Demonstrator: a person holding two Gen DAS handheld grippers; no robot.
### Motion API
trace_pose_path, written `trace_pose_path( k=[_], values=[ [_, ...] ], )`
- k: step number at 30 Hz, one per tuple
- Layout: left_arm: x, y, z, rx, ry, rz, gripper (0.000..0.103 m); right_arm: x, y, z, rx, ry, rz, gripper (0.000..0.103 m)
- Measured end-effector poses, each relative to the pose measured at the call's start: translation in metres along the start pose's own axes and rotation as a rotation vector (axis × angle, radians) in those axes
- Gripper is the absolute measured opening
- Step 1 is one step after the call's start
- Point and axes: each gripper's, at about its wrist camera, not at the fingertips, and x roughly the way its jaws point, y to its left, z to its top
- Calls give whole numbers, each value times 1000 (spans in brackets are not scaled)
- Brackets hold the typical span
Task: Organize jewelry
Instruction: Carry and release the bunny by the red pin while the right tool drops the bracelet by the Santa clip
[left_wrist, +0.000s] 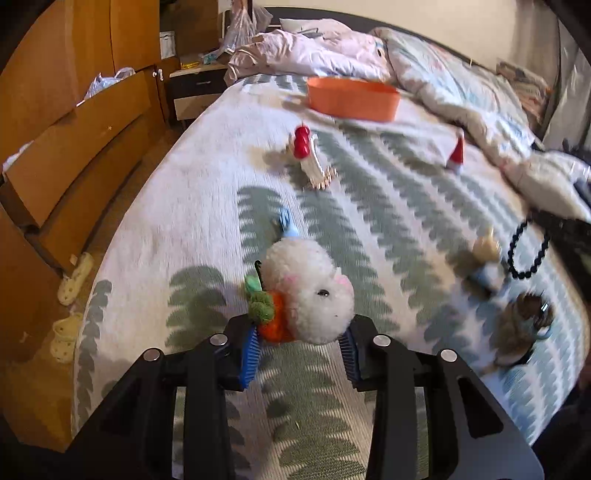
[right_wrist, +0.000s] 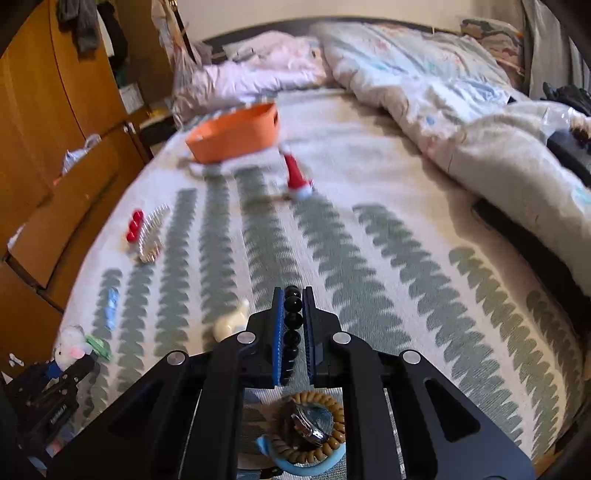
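Note:
My left gripper (left_wrist: 297, 338) is shut on a white plush bunny hair clip (left_wrist: 308, 290) with an orange and green carrot, held above the bedspread. My right gripper (right_wrist: 293, 321) is shut on a black bead bracelet (right_wrist: 293, 317); the bracelet also shows in the left wrist view (left_wrist: 526, 245). An orange basket (left_wrist: 352, 98) stands at the far end of the bed, also in the right wrist view (right_wrist: 234, 134). A red bead clip with a gold comb (left_wrist: 308, 155) lies between me and the basket. The left gripper with the bunny shows at the lower left of the right wrist view (right_wrist: 72, 350).
A small red Santa hat clip (right_wrist: 297, 175) lies near the basket. A blue clip (left_wrist: 288, 223), a cream figure clip (right_wrist: 232, 321) and brown spiral hair ties (right_wrist: 312, 428) lie on the bedspread (left_wrist: 369, 221). Rumpled duvets (right_wrist: 443, 92) sit at the back. Wooden drawers (left_wrist: 74, 147) stand left.

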Motion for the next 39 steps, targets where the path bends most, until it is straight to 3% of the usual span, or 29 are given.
trace_pose_path(
  k=[9, 19, 25, 31, 36, 39],
  values=[
    [-19, 28, 40, -94, -36, -107, 37, -20, -2, 20, 11, -65, 35, 11],
    [-10, 19, 77, -33, -64, -75, 37, -10, -5, 67, -9, -98, 43, 11],
    [24, 15, 123, -19, -88, -2, 38, 21, -9, 111, -17, -95, 29, 11],
    [84, 15, 156, -32, -31, 31, 38, 65, -11, 136, -35, -60, 9, 11],
    [112, 13, 165, -26, 4, 36, 39, 100, -13, 149, -45, -25, -7, 11],
    [124, 11, 167, -8, 1, 45, 45, 120, -16, 152, -43, -2, -11, 11]
  ],
)
